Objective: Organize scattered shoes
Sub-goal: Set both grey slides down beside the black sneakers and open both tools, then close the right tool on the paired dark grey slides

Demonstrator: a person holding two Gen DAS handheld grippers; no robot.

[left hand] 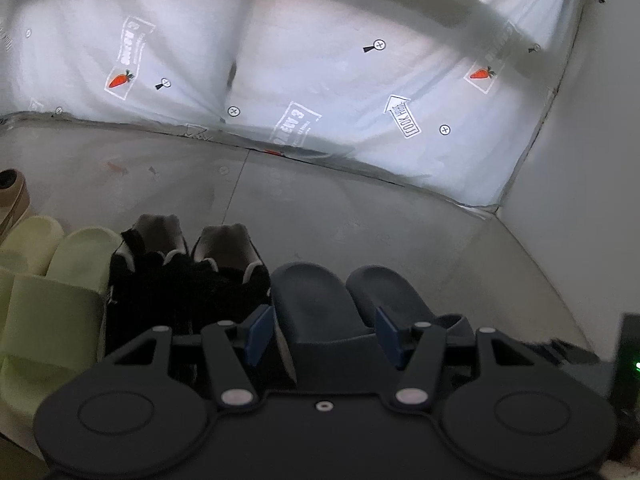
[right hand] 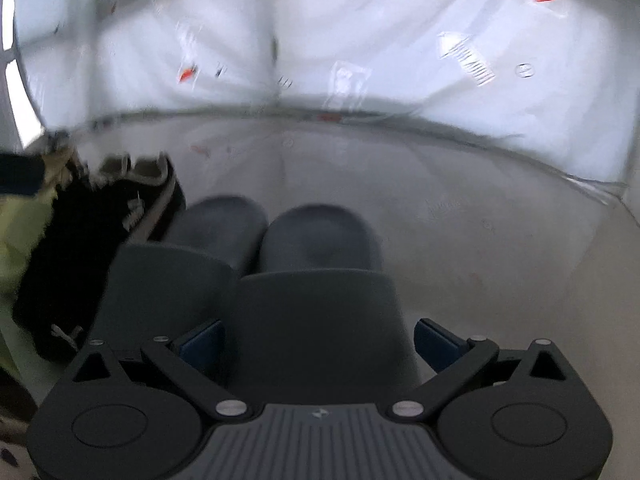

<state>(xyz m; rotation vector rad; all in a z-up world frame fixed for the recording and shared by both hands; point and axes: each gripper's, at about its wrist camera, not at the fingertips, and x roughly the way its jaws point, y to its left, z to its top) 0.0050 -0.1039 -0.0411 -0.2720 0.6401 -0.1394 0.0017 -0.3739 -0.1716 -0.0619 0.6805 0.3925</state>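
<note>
Looking along both tools: shoes stand in a row on the grey concrete floor, toes toward the white printed sheet hung at the back. From left: a tan shoe at the frame edge, a pair of pale green foam slides, a pair of black-and-white sneakers, then a pair of dark grey rubber slides, each pair side by side and close to its neighbour. Left tool is wide open, blue pads either side of the left dark slide's strap, apparently not pressing it. Right tool is also wide open, straddling the right dark slide's strap, holding nothing; this view is motion-blurred. Judgement: the dark pair is lined up with the row, so this fits either a release after setting it down or an approach to adjust it. If adjustment is wanted, the toes need evening with the sneakers. No stray shoes show in either view.
</note>
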